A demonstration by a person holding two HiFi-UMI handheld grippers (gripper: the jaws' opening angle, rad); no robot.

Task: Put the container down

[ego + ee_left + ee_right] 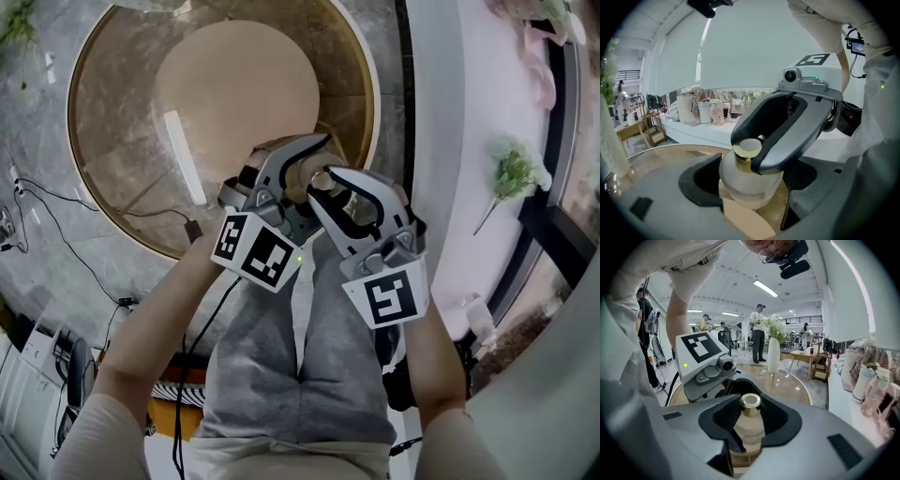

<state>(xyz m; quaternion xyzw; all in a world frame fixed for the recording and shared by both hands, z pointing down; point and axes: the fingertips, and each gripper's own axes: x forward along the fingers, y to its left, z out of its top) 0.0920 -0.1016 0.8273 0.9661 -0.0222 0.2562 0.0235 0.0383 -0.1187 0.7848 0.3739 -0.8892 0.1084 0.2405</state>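
Note:
A small frosted container (323,180) with a gold neck is held in the air over the near edge of the round glass table (112,122). My left gripper (305,164) comes from the left and is shut on its frosted body (747,185). From the right, my right gripper (328,195) has its jaws closed round the upper part and gold neck (750,401). In the left gripper view the right gripper's finger (787,145) lies across the neck. The container's base is hidden by the jaws.
A beige disc (234,94) sits in the middle of the table. Cables (56,225) run over the grey floor at left. A white ledge with flowers (511,173) runs along the right. A white vase (773,355) stands on the table, and people (758,333) stand beyond it.

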